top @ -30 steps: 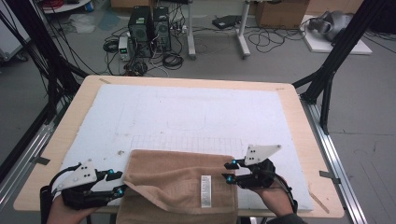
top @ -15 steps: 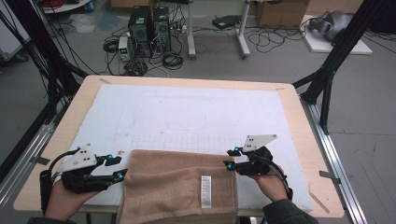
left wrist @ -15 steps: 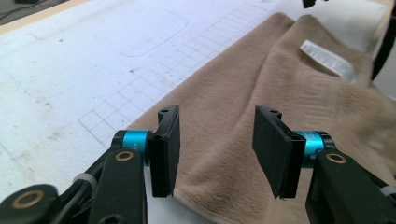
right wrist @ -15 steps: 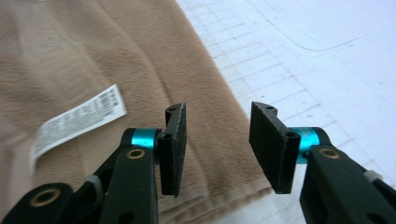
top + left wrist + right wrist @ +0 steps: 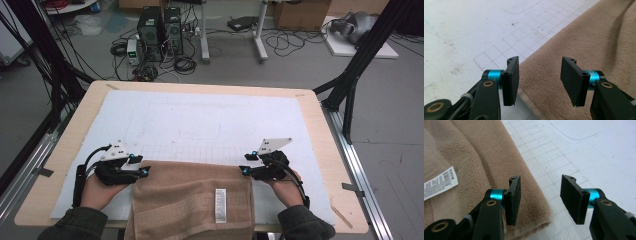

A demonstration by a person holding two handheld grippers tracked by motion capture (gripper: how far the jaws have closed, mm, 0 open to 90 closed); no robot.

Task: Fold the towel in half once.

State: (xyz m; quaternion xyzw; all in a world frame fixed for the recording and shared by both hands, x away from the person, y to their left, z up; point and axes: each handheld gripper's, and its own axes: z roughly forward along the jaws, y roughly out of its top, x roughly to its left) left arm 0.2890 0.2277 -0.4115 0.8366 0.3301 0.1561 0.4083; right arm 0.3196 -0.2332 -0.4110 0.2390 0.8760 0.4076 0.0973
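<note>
1. At the near edge of the table, a folded tan terry-cloth towel (image 5: 192,200) lies flat on the white mat, its near part hanging over the table's front edge; a small white printed care label (image 5: 220,205) sits on its top layer toward the right.

2. The left gripper (image 5: 144,167) sits at the towel's far left corner. In the left gripper view its jaws stand apart with the towel's edge (image 5: 541,82) running beneath and between them, the pads (image 5: 511,80) pressing on nothing; they have just been opening.

3. The right gripper (image 5: 246,164) sits at the far right corner. In the right gripper view its jaws stand apart above the towel's hemmed corner (image 5: 541,220), nothing pinched; they too have just been opening.

4. Judged from this, the step in hand is letting go of the two far corners after a fold or a lay-down. The next move likely calls for lifting both grippers clear without dragging the cloth, then picking a fresh pair of edges for another fold.

5. The white padded mat (image 5: 210,120) bears a faint printed grid and outlines, and covers most of the pale wooden tabletop (image 5: 320,130).

6. Beyond the table, the grey floor holds black computer towers (image 5: 160,25), tangled cables (image 5: 185,62), desk legs and cardboard boxes; black frame struts (image 5: 357,65) rise at either side.
</note>
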